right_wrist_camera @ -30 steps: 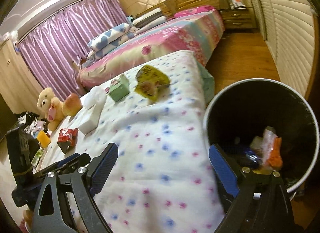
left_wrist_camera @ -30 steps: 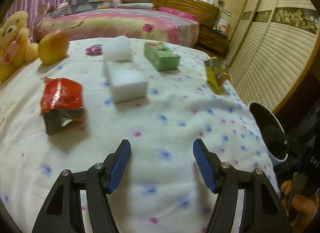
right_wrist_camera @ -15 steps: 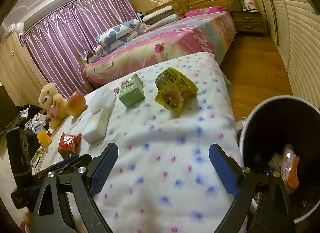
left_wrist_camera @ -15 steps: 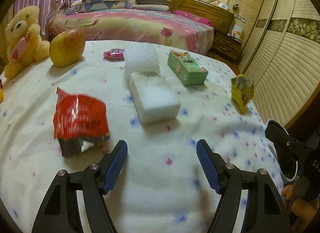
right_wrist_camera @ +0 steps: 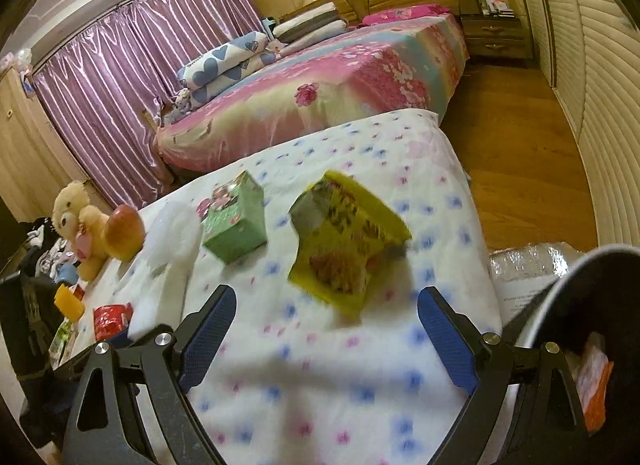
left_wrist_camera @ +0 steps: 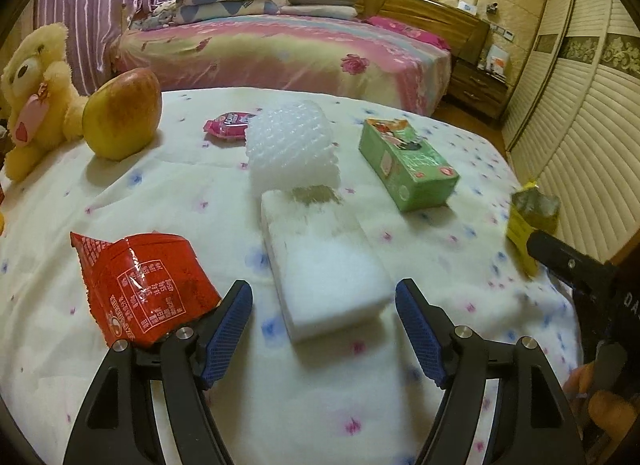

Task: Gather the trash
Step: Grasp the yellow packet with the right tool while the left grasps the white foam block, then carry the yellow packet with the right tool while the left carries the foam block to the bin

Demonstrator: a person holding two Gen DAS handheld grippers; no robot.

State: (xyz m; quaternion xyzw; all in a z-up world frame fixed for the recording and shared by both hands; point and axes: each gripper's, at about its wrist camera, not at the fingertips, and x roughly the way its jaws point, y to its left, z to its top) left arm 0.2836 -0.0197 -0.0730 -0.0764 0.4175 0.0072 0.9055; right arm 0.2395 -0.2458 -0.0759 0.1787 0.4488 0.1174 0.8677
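Both tools hang over a table covered in a white cloth (left_wrist_camera: 168,201) dotted with pink and blue flowers. The left gripper (left_wrist_camera: 324,321) holds its blue-padded jaws wide apart with nothing between them, and it has come forward since a second ago: the white foam block (left_wrist_camera: 324,265), then well ahead of it, now lies just beyond the gap between its tips. The torn red snack wrapper (left_wrist_camera: 144,289) has likewise drawn close and now sits just beside the left finger, partly behind it. Beyond the foam block, touching its far end, is a wad of bubble wrap (left_wrist_camera: 292,149); to the right lies a green tissue box (left_wrist_camera: 406,163), and at the far right edge the yellow snack bag (left_wrist_camera: 530,217), partly hidden by the other tool. Farther back on the left are a small pink packet (left_wrist_camera: 228,125), an apple (left_wrist_camera: 122,113) and a yellow teddy bear (left_wrist_camera: 36,97). The right gripper (right_wrist_camera: 326,337) is also spread wide and empty; it has swung away from the trash bin (right_wrist_camera: 568,297), which earlier filled the right of its view and now shows only at the lower right edge with trash inside. The yellow snack bag (right_wrist_camera: 344,249) now stands just beyond its tips, with the tissue box (right_wrist_camera: 236,221) to the left.
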